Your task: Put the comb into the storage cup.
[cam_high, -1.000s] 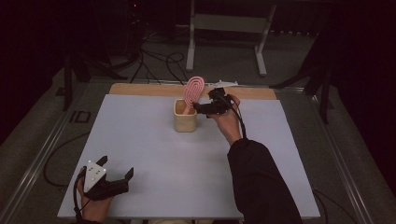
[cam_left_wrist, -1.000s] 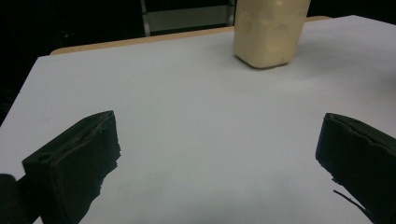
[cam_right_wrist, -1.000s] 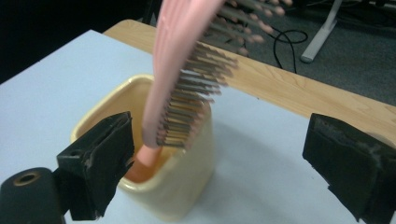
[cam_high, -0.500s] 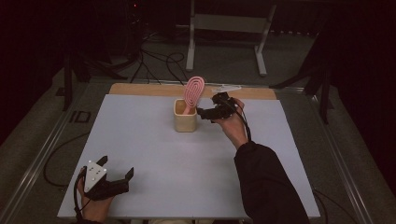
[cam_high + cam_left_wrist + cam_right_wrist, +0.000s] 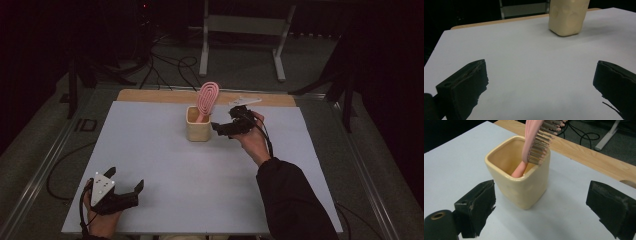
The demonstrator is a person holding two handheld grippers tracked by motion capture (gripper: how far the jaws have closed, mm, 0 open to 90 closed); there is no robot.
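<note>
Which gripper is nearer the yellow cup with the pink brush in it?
Right. The right gripper sits just beside the yellow cup, jaws open toward it, not touching. The left gripper rests open at the table's near left corner, far from the cup.

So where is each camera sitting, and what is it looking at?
High view: above the person's side, looking down on the table; both forearms and grippers show.
Left gripper view: rides the left gripper, low, facing the cup; open jaws show.
Right gripper view: rides the right gripper, close to the cup holding a pink brush.
All share the cup.
</note>
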